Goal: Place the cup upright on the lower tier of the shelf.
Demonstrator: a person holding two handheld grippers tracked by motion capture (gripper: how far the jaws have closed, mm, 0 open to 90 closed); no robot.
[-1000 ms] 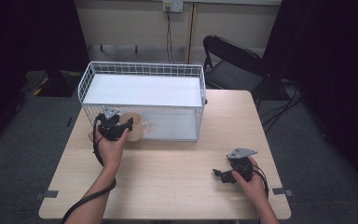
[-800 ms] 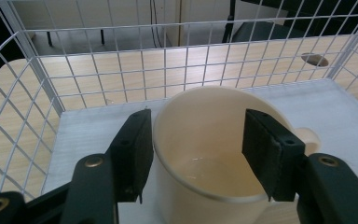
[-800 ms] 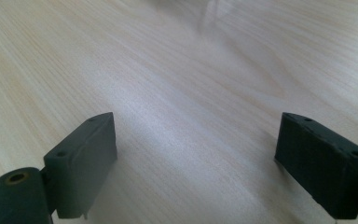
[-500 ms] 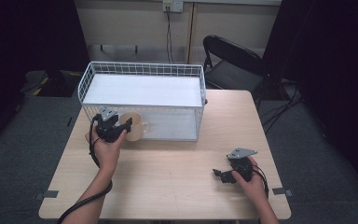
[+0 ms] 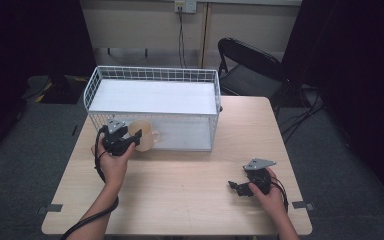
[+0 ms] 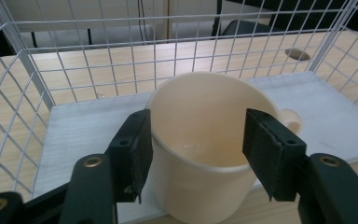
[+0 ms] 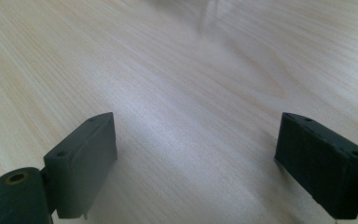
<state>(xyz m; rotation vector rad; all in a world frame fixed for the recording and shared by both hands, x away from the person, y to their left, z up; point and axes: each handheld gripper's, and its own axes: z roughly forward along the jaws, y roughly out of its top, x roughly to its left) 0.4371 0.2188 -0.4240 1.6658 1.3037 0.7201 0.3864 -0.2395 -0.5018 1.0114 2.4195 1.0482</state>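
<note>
Left gripper view, left gripper (image 6: 196,144) clamping cream cup (image 6: 205,154), base cut off, right gripper (image 7: 196,163) spread wide.

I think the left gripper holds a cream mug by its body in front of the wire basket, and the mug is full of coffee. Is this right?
Not quite: the mug is empty, as the left gripper view shows. The left gripper does hold it by its body before the wire basket.
</note>
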